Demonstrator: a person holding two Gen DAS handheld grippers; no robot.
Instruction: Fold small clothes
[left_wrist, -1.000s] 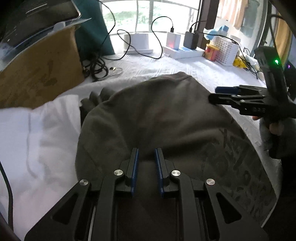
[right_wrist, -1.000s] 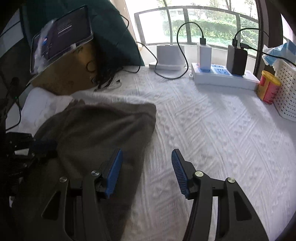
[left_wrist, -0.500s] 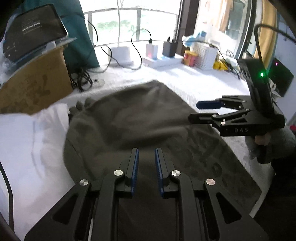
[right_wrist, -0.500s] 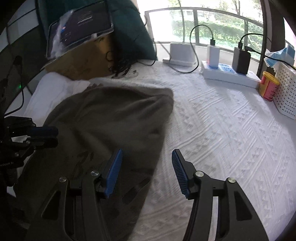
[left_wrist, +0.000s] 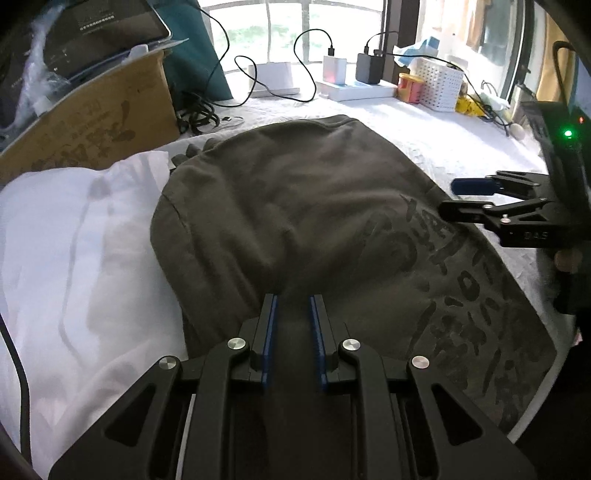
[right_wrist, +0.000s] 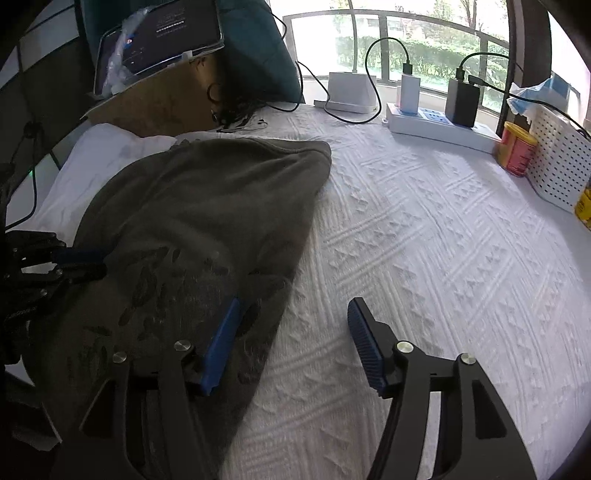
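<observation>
The left gripper (left_wrist: 292, 306) pinches the dark garment (left_wrist: 295, 206); the right gripper (right_wrist: 293, 314), just widened, holds nothing.

Daylit window (right_wrist: 406, 48) with railing behind a white textured bedspread (right_wrist: 424, 240); greenery outside.

Our left claw (left_wrist: 293, 310) tilts steeply downward, its blue pads (left_wrist: 269, 332) drawn close with a narrow gap between them. Our right claw (right_wrist: 291, 328) also angles down, its jaws having just been opening wider, nothing gripped between them; fingers (left_wrist: 565, 260) wrap its handle.
</observation>
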